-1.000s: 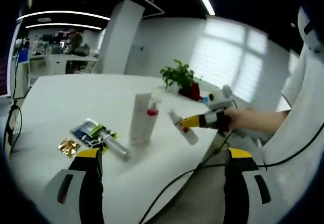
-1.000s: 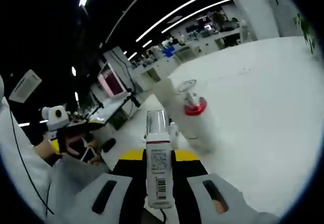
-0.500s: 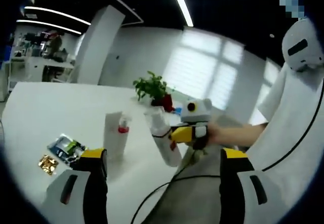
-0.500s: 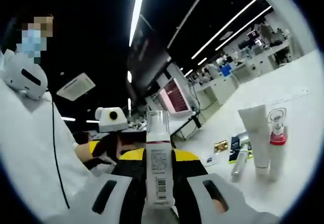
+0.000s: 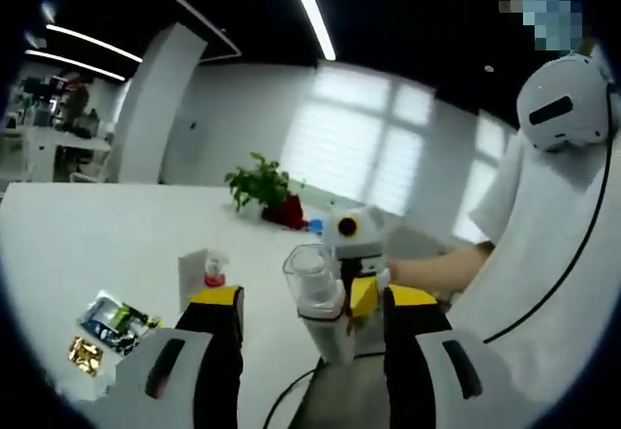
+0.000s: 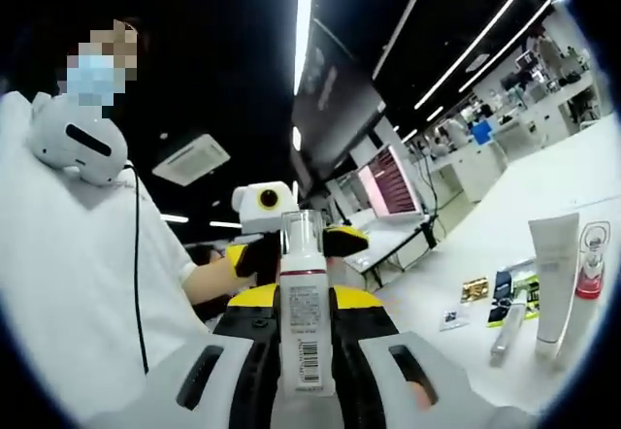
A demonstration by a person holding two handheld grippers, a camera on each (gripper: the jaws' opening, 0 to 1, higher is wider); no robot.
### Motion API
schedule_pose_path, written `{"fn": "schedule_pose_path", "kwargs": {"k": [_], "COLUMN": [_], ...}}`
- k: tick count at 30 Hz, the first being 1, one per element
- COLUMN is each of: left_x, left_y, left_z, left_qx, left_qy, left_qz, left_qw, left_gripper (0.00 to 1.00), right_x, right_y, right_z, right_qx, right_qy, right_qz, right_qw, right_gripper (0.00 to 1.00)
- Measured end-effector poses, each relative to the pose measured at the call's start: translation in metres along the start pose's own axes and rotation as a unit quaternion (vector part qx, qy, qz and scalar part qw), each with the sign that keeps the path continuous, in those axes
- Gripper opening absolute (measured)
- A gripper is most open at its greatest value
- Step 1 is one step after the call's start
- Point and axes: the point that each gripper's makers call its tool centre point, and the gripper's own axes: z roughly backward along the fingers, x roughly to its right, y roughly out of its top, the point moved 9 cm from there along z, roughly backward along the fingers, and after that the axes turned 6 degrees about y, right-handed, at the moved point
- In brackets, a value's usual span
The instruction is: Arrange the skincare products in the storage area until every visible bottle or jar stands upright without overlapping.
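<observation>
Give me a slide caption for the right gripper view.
Right gripper holds a clear-capped white bottle upright, the left gripper facing it; white tube stands on the table.

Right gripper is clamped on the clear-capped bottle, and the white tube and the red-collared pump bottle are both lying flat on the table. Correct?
Not quite. The right gripper does hold the clear-capped bottle, but the white tube and the red-collared pump bottle stand upright on the table, side by side, as the right gripper view shows.
</observation>
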Motion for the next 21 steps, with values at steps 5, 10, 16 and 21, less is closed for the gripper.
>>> {"fn": "schedule_pose_path", "kwargs": {"k": [5,10,16,21], "left_x": [0.002,-0.001,-0.001,0.000], "left_y": [0.003,0.007,0.015,0.022], "left_z": [-0.001,-0.004,-0.007,-0.013], "left_qx": [0.011,0.026,0.026,0.007], "left_qy": [-0.010,0.008,0.015,0.024], "left_qz": [-0.002,-0.019,-0.025,-0.068], "left_qw": [0.9999,0.9994,0.9992,0.9973], "left_gripper": [0.25,0.20,0.17,0.16], "right_x": [0.000,0.000,0.001,-0.002], "right_y": [0.000,0.002,0.010,0.018], "right_z": [-0.003,-0.003,-0.005,-0.010], "right_qx": [-0.002,0.003,-0.006,-0.031], "right_qy": [0.007,0.009,-0.022,-0.086], "right_qz": [-0.001,-0.002,0.021,0.052], "right_qw": [1.0000,1.0000,0.9995,0.9945], "right_gripper": [0.18,0.18,0.20,0.24]}}
